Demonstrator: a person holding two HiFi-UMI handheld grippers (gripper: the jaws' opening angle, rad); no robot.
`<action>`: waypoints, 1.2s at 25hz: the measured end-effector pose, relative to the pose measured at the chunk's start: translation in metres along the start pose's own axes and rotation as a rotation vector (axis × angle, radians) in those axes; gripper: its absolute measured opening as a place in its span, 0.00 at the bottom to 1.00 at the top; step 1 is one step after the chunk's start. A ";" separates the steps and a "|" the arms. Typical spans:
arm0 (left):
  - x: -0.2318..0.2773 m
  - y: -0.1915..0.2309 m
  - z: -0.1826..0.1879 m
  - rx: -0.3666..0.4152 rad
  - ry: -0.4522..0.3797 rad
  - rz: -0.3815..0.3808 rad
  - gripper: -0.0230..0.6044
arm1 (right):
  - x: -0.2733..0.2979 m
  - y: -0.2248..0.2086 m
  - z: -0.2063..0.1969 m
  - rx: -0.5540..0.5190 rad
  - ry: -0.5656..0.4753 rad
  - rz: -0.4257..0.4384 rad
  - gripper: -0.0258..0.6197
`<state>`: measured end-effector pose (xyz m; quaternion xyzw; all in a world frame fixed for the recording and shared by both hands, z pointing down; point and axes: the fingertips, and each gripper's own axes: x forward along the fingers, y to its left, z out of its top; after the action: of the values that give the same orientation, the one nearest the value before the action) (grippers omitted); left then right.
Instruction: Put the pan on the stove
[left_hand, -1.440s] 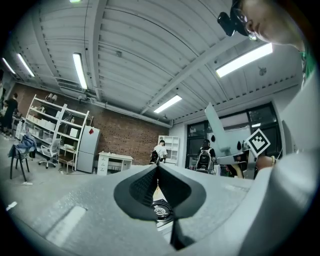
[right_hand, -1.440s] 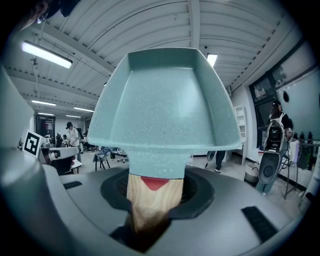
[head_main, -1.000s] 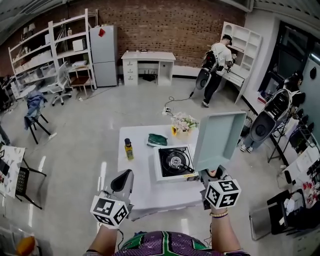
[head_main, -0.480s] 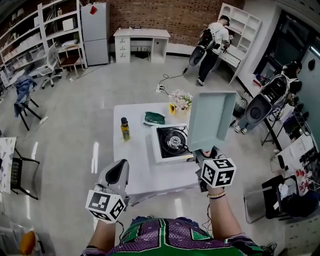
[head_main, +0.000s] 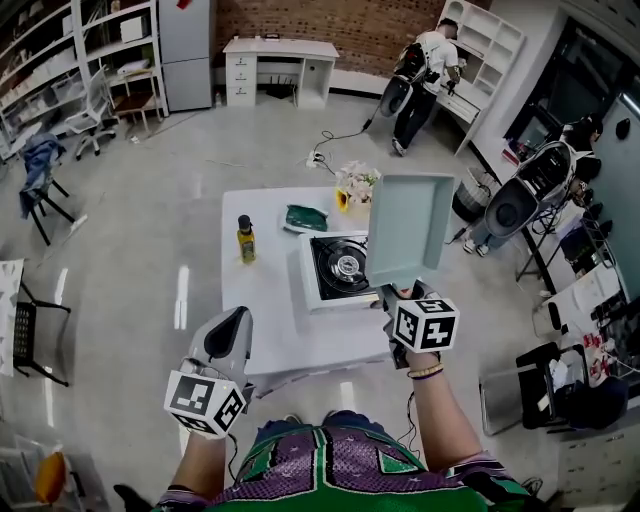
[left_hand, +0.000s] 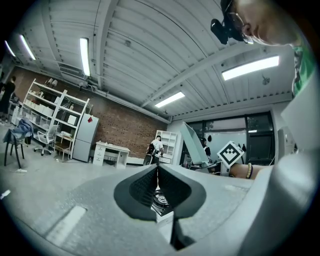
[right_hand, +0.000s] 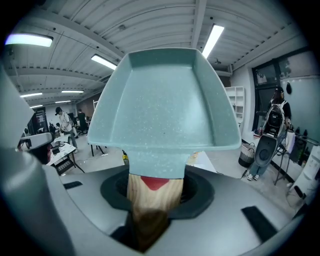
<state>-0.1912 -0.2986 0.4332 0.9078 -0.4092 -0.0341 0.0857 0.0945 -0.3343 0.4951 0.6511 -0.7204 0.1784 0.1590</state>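
Room: workshop with a grey floor, a brick wall at 12 o'clock and open shelving at 10 o'clock; a person stands at white shelves at 1 o'clock.
Table: white and square, mid-floor, straight ahead of both hands.
Pan: pale teal and square, up in the air, tipped steeply with the open side toward the head camera and the wooden handle lowest. It hangs at the stove's 3 o'clock edge and overlaps it in the head view; not set down.
Stove: single burner in a white body, on the table's 3 o'clock half, burner bare.
Right gripper: jaws clamped on the pan's wooden handle, partway apart around it.
Left gripper: at the table's 7 o'clock corner, jaws closed tip to tip, nothing between them.
Green packet: flat on the table, at the stove's 11 o'clock.
Flowers: at the stove's 12 o'clock, by the far edge.
Bottle: upright, at the stove's 9 o'clock, well apart from it.
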 end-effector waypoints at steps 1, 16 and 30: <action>0.000 -0.002 -0.001 0.002 0.002 -0.002 0.07 | 0.002 -0.002 -0.004 0.001 0.012 -0.001 0.26; 0.011 -0.013 -0.023 -0.008 0.039 0.011 0.07 | 0.066 -0.027 -0.068 0.042 0.213 0.024 0.26; 0.040 -0.014 -0.039 -0.030 0.058 0.019 0.07 | 0.118 -0.046 -0.120 0.055 0.382 0.015 0.27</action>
<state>-0.1489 -0.3143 0.4693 0.9031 -0.4145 -0.0131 0.1115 0.1284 -0.3869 0.6586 0.6043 -0.6767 0.3195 0.2735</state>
